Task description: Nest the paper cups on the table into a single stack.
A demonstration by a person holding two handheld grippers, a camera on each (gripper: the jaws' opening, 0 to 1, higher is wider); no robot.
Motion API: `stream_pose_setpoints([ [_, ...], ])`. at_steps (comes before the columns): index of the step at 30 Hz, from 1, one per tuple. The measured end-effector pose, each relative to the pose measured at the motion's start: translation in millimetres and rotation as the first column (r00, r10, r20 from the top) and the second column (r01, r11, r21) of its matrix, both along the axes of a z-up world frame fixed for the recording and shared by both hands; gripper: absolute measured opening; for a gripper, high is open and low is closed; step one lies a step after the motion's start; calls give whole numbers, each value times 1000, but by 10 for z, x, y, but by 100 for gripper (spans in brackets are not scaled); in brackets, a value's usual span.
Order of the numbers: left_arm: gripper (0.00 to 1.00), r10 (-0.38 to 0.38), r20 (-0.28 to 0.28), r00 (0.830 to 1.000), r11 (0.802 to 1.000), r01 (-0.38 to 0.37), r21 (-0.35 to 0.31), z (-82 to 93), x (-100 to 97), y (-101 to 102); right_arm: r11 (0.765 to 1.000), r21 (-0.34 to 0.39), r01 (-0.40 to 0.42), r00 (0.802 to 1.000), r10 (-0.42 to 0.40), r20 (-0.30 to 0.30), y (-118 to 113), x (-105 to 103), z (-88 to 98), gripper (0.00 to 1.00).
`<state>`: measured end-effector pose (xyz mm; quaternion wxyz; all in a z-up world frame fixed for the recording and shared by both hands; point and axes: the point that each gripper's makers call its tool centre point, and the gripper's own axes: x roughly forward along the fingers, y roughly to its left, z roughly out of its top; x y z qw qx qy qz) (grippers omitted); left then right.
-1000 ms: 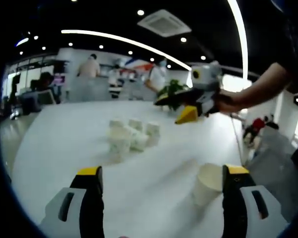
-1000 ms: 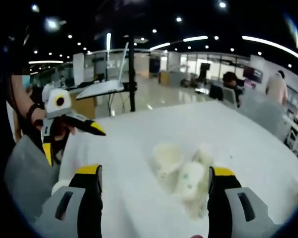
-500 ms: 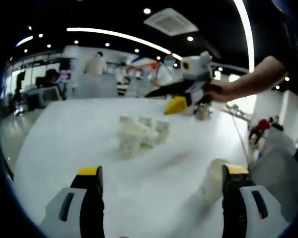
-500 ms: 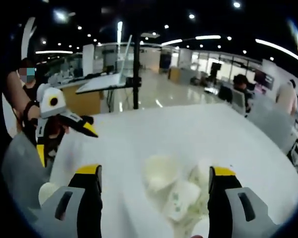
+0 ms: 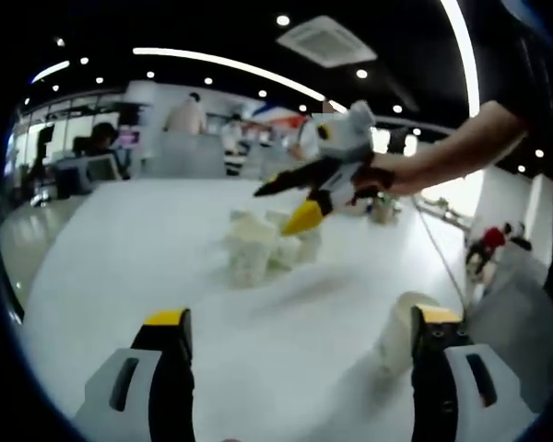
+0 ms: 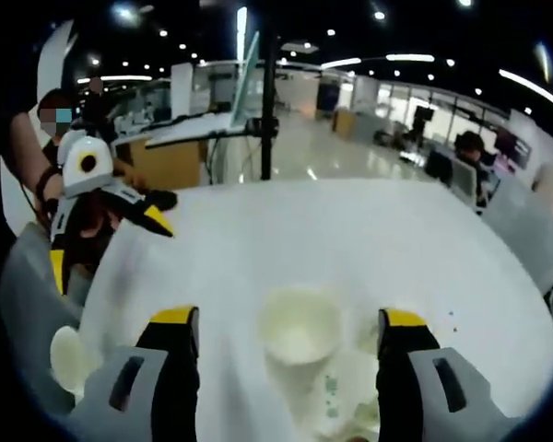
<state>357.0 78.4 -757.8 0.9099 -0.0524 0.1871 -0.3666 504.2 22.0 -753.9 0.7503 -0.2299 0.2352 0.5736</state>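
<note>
Closer now than a second ago, the cluster of paper cups [image 6: 318, 354] mid-table [image 6: 286, 221] lies just under the empty, spread right gripper [image 6: 288, 324], light, crushable things best pinched gently at a rim, while the left gripper [image 5: 300, 322], also spread and empty, has a lone cup [image 5: 398, 331] beside its jaw.
</note>
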Motion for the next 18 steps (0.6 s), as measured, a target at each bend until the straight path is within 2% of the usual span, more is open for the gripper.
stream_pose_setpoints([
  [18,96,-2,-16,1000,1000,2,-10,-75,-48,-46,999,-40,-20,1000,19,-22,69,81,-199,65],
])
